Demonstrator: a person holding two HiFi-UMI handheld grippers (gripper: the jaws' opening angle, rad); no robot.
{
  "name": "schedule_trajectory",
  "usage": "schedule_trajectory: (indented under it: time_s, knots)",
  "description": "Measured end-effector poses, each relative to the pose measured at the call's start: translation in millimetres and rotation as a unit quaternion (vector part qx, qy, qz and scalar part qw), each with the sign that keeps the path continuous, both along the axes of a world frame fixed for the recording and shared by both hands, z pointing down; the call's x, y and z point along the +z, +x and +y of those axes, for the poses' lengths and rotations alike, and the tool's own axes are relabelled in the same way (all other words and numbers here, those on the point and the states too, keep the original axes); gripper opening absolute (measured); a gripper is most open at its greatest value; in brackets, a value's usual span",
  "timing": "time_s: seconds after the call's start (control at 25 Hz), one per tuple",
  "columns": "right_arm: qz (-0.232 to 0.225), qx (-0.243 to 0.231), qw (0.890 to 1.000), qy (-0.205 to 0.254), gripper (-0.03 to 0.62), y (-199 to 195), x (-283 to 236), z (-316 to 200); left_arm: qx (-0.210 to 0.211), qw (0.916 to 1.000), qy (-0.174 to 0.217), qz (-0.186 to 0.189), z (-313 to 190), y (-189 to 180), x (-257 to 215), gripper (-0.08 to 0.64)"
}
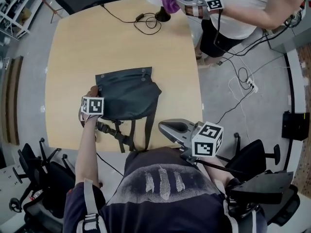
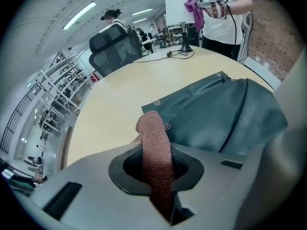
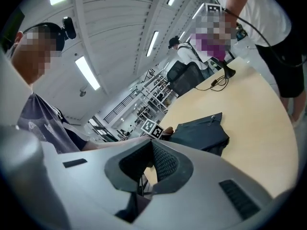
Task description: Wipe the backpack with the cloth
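1. Jaws, left gripper (image 2: 158, 176): clamped shut on a reddish-brown cloth (image 2: 154, 143), a fold of which is seen standing up past them.
2. The cloth is held at the left edge of the dark backpack (image 1: 127, 93); actual contact cannot be confirmed.
3. The backpack is laid flat on the bench (image 1: 97, 42), with its straps trailing to the near edge.
4. Jaws, right gripper (image 1: 177, 129): drawn together, nothing gripped. It is held off the bench's near edge, apart from the backpack.
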State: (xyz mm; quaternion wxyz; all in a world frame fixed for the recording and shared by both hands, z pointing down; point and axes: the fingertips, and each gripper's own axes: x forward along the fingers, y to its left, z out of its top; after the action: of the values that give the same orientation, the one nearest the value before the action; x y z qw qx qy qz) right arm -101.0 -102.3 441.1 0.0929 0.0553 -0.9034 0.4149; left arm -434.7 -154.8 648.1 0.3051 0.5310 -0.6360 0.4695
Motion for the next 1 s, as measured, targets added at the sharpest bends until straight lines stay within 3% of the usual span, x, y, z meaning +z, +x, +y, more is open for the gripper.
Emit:
schedule_trajectory:
  time_s: [0.16, 0.44, 0.64, 0.8, 1.0]
  knots:
    - [-0.004, 0.010, 1.000, -0.001, 0.002, 4.6, -1.9, -1.1, 0.035, 0.9993, 0.007, -0.007, -13.0, 26.1, -6.6, 0.057]
    - [-0.008, 0.014, 1.000, 0.003, 0.002, 11.8, -2.7, -2.5, 0.092, 0.9956, 0.011, 0.017, -44.4, 82.7, -6.7, 0.057]
    - [-0.009, 0.021, 1.000, 0.001, 0.002, 19.6, -1.8, -0.1, 0.149, 0.9875, 0.007, 0.051, -63.1, 138.6, -0.2, 0.057]
    - [-0.001, 0.022, 1.000, 0.011, 0.002, 22.0, -1.5, 0.2, 0.190, 0.9812, -0.002, 0.034, -83.1, 164.5, 3.7, 0.055]
    - [0.002, 0.045, 0.999, 0.010, 0.002, 32.7, 0.2, -2.6, 0.220, 0.9720, -0.004, 0.084, -98.0, 200.0, -1.4, 0.055]
